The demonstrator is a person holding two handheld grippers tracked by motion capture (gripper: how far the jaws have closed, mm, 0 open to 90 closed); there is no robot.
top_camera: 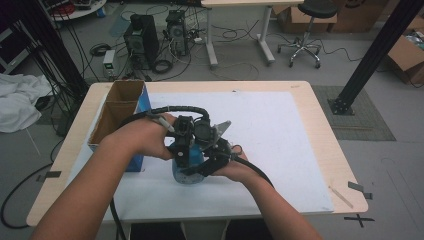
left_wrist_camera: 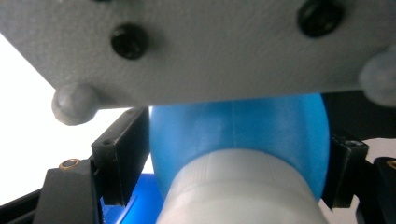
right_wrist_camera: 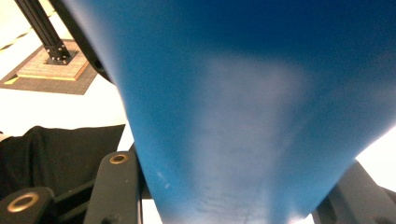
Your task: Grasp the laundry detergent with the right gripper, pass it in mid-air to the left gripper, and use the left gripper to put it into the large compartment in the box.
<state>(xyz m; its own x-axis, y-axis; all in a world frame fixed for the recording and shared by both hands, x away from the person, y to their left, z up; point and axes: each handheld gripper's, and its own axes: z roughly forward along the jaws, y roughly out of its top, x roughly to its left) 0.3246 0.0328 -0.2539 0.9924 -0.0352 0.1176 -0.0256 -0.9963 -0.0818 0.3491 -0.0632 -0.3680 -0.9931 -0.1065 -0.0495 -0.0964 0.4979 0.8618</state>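
While both tools (top_camera: 192,150) on blue bottle (top_camera: 186,170) (cardboard box (top_camera: 120,107) beside).

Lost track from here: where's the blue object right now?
In the high view the blue object sits on the white mat near the front, just right of the open cardboard box, clamped between the left gripper and right gripper.

Both forearms are bare, without sleeves. Left gripper (top_camera: 181,150) and right gripper (top_camera: 216,156): black bodies with trailing black cables. A grey plate (left_wrist_camera: 210,46) bears black screws; the black fingers (right_wrist_camera: 116,186) carry brass-coloured inserts.
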